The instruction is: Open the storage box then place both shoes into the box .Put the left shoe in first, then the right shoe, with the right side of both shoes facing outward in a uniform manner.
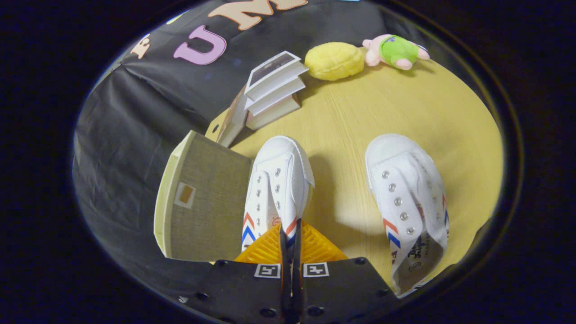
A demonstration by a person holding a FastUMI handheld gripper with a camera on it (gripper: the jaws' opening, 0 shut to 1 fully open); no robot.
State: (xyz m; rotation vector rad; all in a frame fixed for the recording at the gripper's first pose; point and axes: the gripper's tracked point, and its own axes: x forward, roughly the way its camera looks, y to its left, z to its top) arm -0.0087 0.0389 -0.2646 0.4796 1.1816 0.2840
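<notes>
Gripper [290,238] fingers clamp the left shoe [276,189], raised beside the storage box [202,202]; right shoe [407,198] waits at three o'clock; neither is boxed

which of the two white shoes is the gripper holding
The white canvas shoe beside the grey-green storage box: the gripper is pinched on its heel. The other white canvas shoe lies apart, untouched.

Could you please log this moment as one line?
gripper shut on left shoe | right shoe on table | storage box beside left shoe
</notes>
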